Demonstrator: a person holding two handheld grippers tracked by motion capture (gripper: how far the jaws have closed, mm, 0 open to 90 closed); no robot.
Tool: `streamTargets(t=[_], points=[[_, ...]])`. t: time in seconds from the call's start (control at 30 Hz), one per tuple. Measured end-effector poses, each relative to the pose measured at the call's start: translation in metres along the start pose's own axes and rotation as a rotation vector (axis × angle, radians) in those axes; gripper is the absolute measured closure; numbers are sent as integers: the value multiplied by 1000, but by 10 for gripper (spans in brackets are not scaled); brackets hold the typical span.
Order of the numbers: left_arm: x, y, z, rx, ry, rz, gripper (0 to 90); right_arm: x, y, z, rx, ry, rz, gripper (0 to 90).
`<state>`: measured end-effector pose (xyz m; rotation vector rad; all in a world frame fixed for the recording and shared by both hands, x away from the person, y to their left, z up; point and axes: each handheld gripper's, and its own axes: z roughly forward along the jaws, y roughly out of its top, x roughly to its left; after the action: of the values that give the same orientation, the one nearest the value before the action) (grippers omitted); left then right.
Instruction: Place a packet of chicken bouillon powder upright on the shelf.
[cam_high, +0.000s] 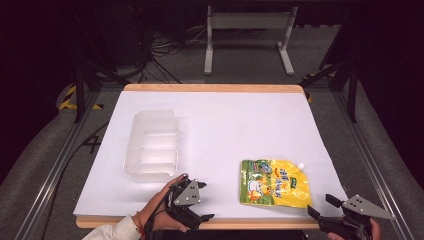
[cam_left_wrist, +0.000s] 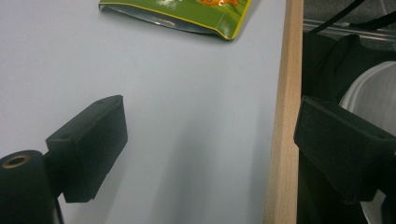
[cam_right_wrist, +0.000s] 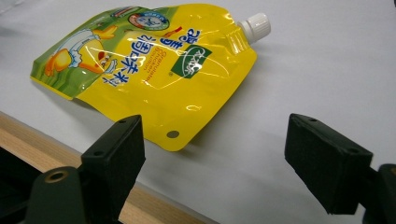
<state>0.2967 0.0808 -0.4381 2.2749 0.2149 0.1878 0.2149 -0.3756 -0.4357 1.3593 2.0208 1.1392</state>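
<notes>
From the high view, my left gripper (cam_high: 200, 207) sits at the near edge of the table (cam_high: 220, 120), just in front of the clear plastic tray (cam_high: 151, 146), with my left hand (cam_high: 160, 210) wrapped around it; my right gripper (cam_high: 325, 206) hangs off the near right corner, its jaws spread and pointing at the yellow spouted pouch (cam_high: 274, 183), which lies flat on the white surface near the front edge. In the left gripper view my left gripper (cam_left_wrist: 210, 149) is wide open and holds nothing — one jaw over the white surface, the other past the wooden edge, with a corner of the pouch (cam_left_wrist: 187, 14) farther off. In the right gripper view my right gripper (cam_right_wrist: 215, 163) is likewise wide open and empty — the pouch (cam_right_wrist: 154, 70) lies just ahead, its white cap (cam_right_wrist: 254, 25) pointing away, its near corner close to one jaw but apart from it.
</notes>
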Motion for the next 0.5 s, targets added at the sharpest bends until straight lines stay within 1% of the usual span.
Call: streamTargets(t=[0.13, 0.23, 0.27, 0.3, 0.33, 0.43, 0.5], points=[[-1, -1, -2, -11, 1, -4, 104, 1, 1, 3, 3, 8, -13, 208], [-2, -2, -4, -4, 4, -4, 104, 3, 3, 4, 5, 12, -17, 208], [-2, -2, -4, -7, 8, 0, 104, 3, 3, 5, 7, 16, -20, 208], [-2, -2, -4, -11, 8, -7, 104, 4, 3, 5, 11, 14, -23, 208], [-2, -2, -4, -13, 9, -5, 104, 4, 3, 6, 15, 14, -26, 208], [-1, -2, -3, -7, 3, -1, 104, 5, 3, 7, 23, 16, -32, 208], [-2, -2, -3, -8, 1, -7, 104, 5, 3, 8, 20, 28, -19, 208]])
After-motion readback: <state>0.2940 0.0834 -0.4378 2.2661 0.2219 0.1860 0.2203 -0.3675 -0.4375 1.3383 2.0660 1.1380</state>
